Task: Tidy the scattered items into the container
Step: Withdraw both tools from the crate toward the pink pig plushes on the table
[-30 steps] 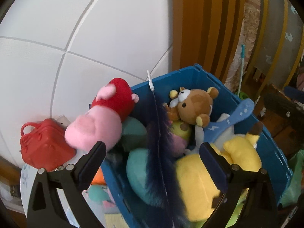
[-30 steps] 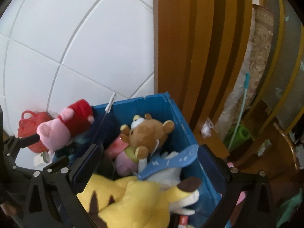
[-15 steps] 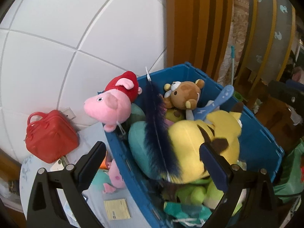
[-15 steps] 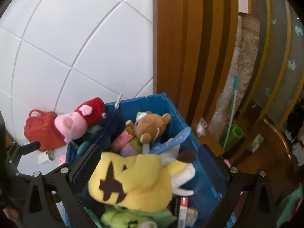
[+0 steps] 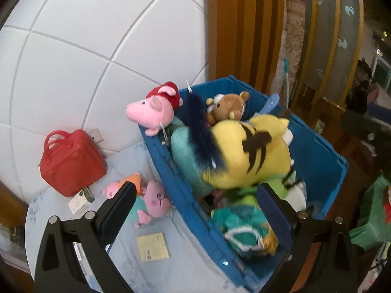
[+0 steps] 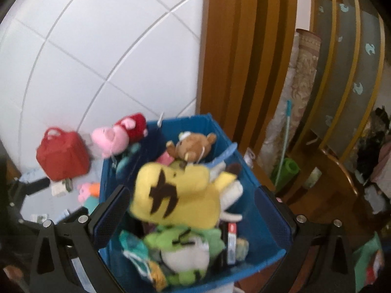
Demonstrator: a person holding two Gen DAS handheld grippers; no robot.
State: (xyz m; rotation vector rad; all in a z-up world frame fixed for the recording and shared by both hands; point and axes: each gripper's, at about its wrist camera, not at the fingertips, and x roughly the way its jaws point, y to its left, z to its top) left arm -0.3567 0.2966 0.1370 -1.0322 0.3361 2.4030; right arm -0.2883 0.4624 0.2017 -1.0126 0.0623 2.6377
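A blue bin (image 5: 325,156) (image 6: 254,183) is full of plush toys. A big yellow plush (image 5: 246,156) (image 6: 180,200) lies on top, with a brown bear (image 5: 227,107) (image 6: 193,144) behind it and a pink pig in red (image 5: 154,107) (image 6: 117,136) on the far-left rim. A dark blue feather (image 5: 202,131) lies across the toys. Small pig plushes (image 5: 151,200) (image 6: 88,190) and a yellow card (image 5: 152,246) lie on the pale blue table left of the bin. My left gripper (image 5: 195,217) and right gripper (image 6: 193,217) are open, empty and above the bin.
A red handbag (image 5: 70,163) (image 6: 61,156) stands by the white tiled wall at the left. Wooden panelling (image 5: 234,24) rises behind the bin. Chairs and clutter (image 6: 342,171) fill the right side. A green bag (image 5: 371,214) sits at the lower right.
Both grippers have pulled back and up from the bin, so more of the table shows. The yellow plush now lies on top of the toys.
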